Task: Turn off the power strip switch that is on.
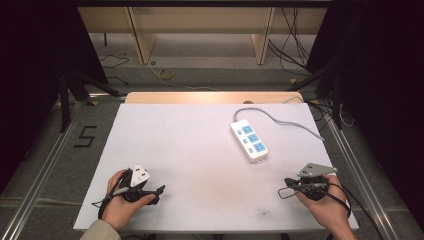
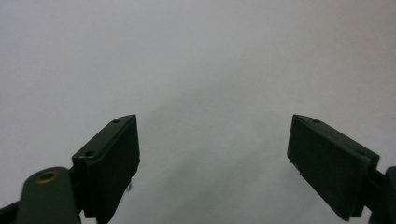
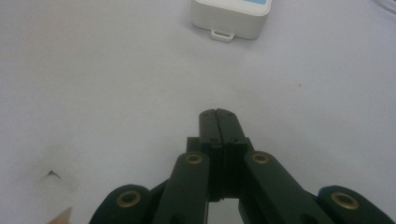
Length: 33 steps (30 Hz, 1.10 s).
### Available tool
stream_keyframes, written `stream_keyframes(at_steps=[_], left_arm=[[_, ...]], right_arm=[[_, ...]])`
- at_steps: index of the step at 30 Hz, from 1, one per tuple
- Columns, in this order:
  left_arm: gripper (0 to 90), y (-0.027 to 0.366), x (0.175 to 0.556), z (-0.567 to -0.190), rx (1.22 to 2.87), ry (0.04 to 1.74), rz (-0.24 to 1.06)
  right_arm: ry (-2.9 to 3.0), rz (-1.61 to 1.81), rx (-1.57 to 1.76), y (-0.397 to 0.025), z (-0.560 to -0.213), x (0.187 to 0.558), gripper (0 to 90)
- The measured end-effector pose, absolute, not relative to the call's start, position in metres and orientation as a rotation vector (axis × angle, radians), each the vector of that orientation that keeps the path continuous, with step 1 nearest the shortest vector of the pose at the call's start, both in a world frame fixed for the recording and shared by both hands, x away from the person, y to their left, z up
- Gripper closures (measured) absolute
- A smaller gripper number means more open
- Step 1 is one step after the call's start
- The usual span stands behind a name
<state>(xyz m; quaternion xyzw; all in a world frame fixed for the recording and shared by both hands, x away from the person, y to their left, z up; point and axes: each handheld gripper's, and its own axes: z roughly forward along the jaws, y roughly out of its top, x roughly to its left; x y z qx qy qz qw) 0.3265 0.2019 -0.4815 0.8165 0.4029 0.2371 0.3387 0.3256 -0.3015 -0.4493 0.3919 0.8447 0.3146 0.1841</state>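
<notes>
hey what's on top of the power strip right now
Nothing rests on the power strip: its three blue socket faces are bare and no plug is in them. Its grey cable leaves the far end. What lies beneath it is hidden.

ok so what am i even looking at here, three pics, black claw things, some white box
A person sits at a white table holding a hand-held two-jaw gripper in each hand. The high view looks down from above: left gripper, right gripper. The other two pictures come from cameras riding on those grippers, looking along their black jaws. The left gripper has its jaws wide apart over bare table; the right gripper has its jaws pressed together, holding nothing. The white box is a power strip with blue sockets and a grey cable.
</notes>
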Motion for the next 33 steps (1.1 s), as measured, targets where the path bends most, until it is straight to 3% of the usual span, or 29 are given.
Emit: stream_keyframes(at_steps=[33], left_arm=[[16.9, 0.2, 0.326, -0.483, 2.144, 1.033, 0.623]], right_arm=[[2.364, 0.9, 1.115, -0.286, -0.435, 0.346, 90.0]])
